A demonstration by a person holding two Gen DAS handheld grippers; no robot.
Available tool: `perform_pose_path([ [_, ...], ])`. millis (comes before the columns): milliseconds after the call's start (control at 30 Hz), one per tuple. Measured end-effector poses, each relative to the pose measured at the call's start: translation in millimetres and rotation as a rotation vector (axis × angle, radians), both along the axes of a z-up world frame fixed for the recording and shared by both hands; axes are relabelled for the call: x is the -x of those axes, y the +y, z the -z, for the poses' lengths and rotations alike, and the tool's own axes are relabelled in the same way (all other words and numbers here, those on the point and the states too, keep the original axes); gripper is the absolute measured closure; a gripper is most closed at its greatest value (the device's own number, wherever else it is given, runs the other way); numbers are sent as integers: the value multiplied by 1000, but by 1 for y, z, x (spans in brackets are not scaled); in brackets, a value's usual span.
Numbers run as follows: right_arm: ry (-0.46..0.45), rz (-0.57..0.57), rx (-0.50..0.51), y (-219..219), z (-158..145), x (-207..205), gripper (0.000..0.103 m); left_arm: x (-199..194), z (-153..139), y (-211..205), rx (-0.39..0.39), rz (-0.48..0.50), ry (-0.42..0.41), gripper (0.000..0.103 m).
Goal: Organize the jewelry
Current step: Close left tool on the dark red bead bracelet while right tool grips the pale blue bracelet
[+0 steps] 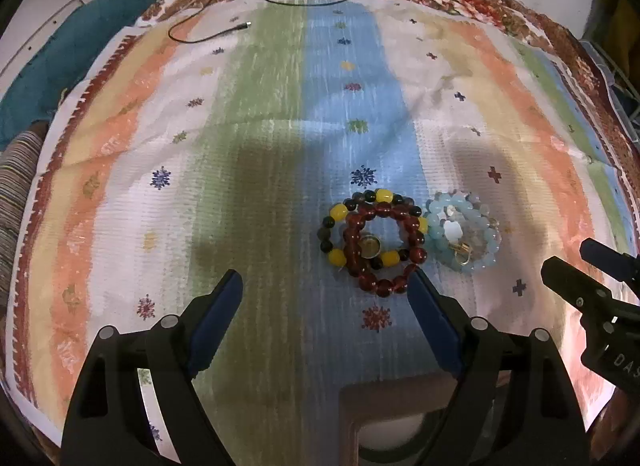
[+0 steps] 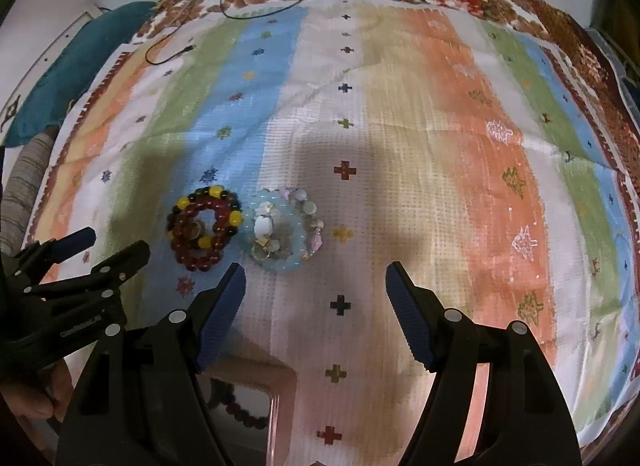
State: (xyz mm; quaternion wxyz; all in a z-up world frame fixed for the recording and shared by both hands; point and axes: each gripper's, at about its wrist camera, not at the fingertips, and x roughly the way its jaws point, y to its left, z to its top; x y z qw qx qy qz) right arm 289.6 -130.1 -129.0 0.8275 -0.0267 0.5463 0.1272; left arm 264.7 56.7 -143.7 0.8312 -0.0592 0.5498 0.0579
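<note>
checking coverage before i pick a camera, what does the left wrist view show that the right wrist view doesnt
Only the left wrist view shows the left hand-held gripper head-on, open and holding nothing, with a small gold ring clear inside the dark red bracelet.

Only the right wrist view shows the right hand-held gripper head-on, also open and holding nothing, part of the hand holding the left one, and dark beads inside the pink tray at the bottom edge.

Both show the striped cloth, the red and yellow-black bracelets, the pale blue bracelets and the black cable.

Two bracelet piles [image 1: 374,242] [image 1: 464,234] touching side by side on cloth [image 1: 260,145] – box [image 1: 400,418] nearer
</note>
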Motion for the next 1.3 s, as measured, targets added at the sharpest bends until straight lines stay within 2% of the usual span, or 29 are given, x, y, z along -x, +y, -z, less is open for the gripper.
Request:
perform_pose_path([
  [233,27,-4,6,5,12,-9,31,-12,11,7,35,-5,28,20],
  [400,42,-8,15,8,19,-14,31,-20,21,5,54,30,45,23],
  [567,57,-7,34,10,29,-22,31,-26,31,4,81,51,65,42],
  [800,73,-18,42,16,37,-29,31,-32,41,3,113,78,82,51],
  [867,66,-15,40,16,38,-30,38,-33,43,2,117,86,87,57],
  [1033,95,-7,29,17,43,-35,38,-38,50,0,116,79,106,66],
  [1133,104,-4,26,17,47,-37,49,-40,52,-1,118,82,103,67],
  [1200,117,-1,11,17,49,-38,54,-41,52,-1,127,83,102,70],
  [1267,121,-1,9,17,50,-39,65,-40,53,-2,129,84,101,75],
  [1300,119,-3,13,17,51,-39,66,-41,53,-3,131,87,101,75],
])
